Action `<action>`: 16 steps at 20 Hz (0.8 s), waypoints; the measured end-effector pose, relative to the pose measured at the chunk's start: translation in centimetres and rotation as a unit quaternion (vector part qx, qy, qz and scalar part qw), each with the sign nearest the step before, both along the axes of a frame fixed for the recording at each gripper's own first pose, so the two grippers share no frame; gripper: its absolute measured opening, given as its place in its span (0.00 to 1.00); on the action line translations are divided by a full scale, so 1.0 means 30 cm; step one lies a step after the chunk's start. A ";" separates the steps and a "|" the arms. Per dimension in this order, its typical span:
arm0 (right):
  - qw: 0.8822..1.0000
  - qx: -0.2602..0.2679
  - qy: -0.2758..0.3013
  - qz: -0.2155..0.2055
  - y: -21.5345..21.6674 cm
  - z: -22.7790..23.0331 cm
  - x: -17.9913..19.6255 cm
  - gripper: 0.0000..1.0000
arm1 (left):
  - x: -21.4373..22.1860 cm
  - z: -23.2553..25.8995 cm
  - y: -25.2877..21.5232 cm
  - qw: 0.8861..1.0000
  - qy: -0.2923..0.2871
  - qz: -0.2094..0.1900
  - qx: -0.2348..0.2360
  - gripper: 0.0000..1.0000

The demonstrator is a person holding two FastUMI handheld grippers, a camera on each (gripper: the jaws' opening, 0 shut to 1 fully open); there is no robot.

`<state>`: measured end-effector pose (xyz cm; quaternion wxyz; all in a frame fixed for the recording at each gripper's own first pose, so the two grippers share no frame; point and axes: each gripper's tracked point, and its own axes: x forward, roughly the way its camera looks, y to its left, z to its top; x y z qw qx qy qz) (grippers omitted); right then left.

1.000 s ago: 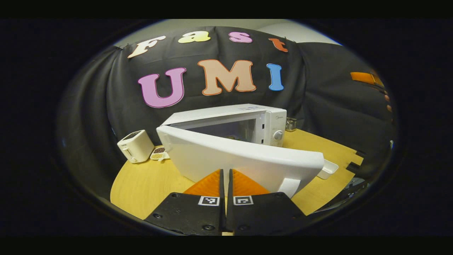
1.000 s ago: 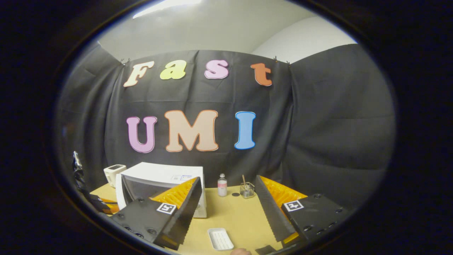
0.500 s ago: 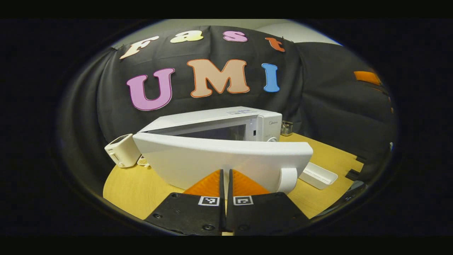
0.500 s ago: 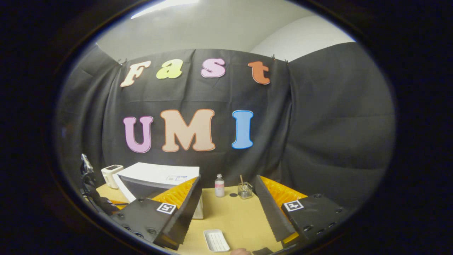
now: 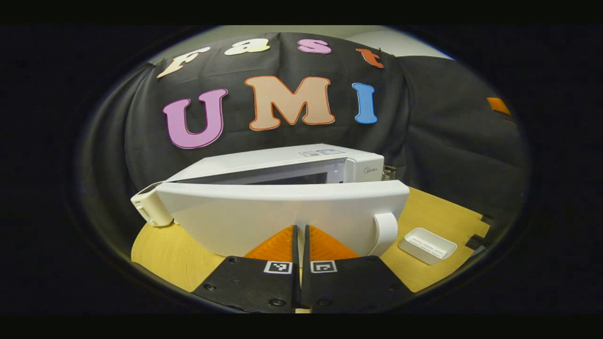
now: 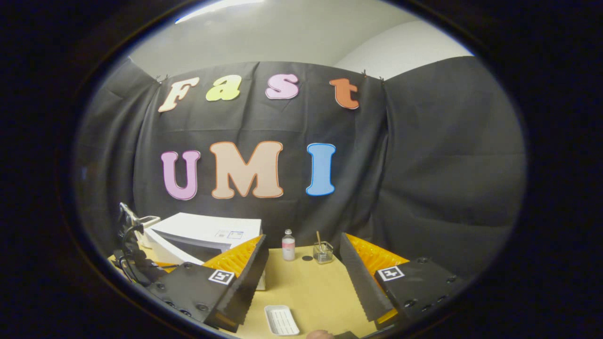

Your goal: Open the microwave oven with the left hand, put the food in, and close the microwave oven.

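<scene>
The white microwave oven (image 5: 282,162) stands on the wooden table (image 5: 165,249). Its door (image 5: 282,212) is ajar, swung most of the way toward the oven front, with the handle (image 5: 384,230) at its right end. My left gripper (image 5: 300,230) is shut with nothing between the fingers, and its tips rest against the door's outer face. The door hides the oven's inside, so no food can be made out. In the right gripper view the microwave oven (image 6: 207,226) sits at the lower left. My right gripper (image 6: 302,237) is held open above the table, holding nothing.
A white tray (image 5: 427,245) lies on the table right of the door, also seen as the white tray (image 6: 281,320) below the right fingers. A toaster (image 5: 148,212) stands left of the oven. A small bottle (image 6: 288,246) and a glass jar (image 6: 322,252) stand at the back.
The door has swung closer to the oven front and the gap has narrowed, with my shut left gripper following against it. The right gripper stayed open and drifted slightly.
</scene>
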<state>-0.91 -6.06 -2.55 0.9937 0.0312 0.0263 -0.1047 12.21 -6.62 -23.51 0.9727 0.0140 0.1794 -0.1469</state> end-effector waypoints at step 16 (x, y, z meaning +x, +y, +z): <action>1.000 -0.001 0.002 0.001 -0.022 -0.024 0.023 0.87 | 0.192 -0.018 -0.043 0.999 -0.012 0.025 0.021 0.00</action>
